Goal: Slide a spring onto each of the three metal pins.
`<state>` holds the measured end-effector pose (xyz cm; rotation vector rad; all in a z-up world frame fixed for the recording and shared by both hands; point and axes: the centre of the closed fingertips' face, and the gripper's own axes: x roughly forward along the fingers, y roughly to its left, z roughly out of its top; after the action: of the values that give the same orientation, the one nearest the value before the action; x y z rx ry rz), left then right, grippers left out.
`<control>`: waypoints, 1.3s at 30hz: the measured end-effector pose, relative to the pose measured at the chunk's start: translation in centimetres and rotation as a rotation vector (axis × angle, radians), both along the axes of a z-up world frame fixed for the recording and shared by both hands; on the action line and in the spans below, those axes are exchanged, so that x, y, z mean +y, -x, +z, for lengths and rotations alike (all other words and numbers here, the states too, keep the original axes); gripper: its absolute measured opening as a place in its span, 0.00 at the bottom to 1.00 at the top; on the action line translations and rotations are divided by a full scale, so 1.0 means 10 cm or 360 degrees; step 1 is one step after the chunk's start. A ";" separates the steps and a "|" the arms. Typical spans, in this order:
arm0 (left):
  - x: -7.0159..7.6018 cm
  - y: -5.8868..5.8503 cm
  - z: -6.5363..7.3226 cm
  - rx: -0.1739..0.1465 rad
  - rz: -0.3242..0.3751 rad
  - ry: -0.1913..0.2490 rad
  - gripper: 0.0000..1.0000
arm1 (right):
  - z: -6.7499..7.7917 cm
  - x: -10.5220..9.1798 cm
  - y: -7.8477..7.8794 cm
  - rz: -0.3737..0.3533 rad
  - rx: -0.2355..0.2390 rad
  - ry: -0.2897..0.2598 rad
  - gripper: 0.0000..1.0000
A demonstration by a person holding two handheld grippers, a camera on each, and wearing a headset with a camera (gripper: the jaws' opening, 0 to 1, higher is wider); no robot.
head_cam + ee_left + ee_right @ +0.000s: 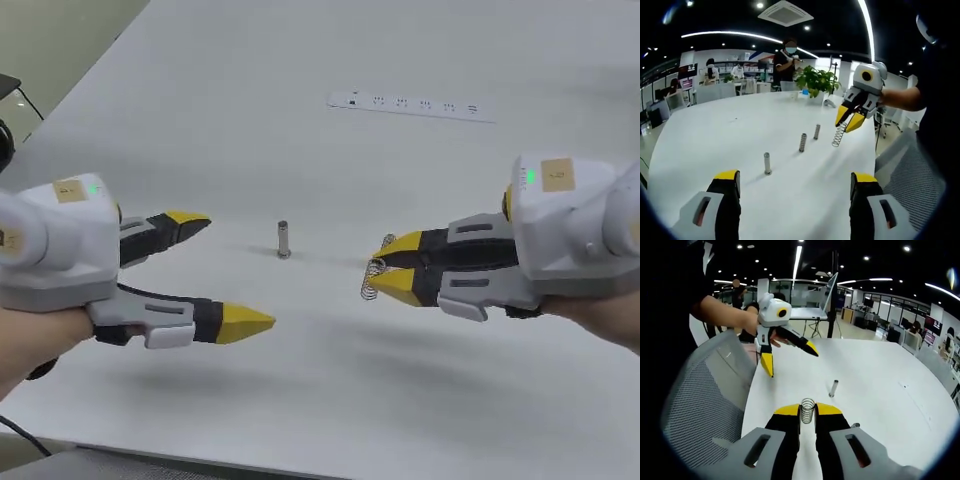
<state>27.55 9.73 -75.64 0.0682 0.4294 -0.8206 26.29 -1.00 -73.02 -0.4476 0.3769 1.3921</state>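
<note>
Over table (300, 100), w/ L gripper (225, 270) spread empty and R gripper (385, 268) nipping spring (370, 285) by one end at 3 o'clock of bare pin (283, 240), treat as prob. light, squashy, quick to pop out: hold gently across top coils, keep lower bore free.

- White table (420, 400) spreads under both pairs of fingers.
- Bare metal pin (283, 240) stands upright between the left fingers (235, 322) and right fingers (398, 288).
- Two spring-sleeved pins, one (802, 142) and another (816, 131), stand near the right fingers.
- Power strip (410, 104) lies flat, well beyond all fingertips.
</note>
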 end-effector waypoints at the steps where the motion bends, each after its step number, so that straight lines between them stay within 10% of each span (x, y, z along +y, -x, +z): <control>1: 0.01 0.00 -0.01 0.0002 0.0003 -0.0001 0.90 | 0.00 0.00 0.00 -0.0001 -0.0004 0.0001 0.08; 39: 0.21 0.04 -0.06 0.0034 0.0104 -0.0006 0.97 | -0.11 0.36 -0.37 0.0070 -0.0038 0.0066 0.08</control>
<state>27.19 11.84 -76.28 0.0487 0.4511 -0.7569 29.99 2.58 -74.10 -0.5088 0.3788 1.4223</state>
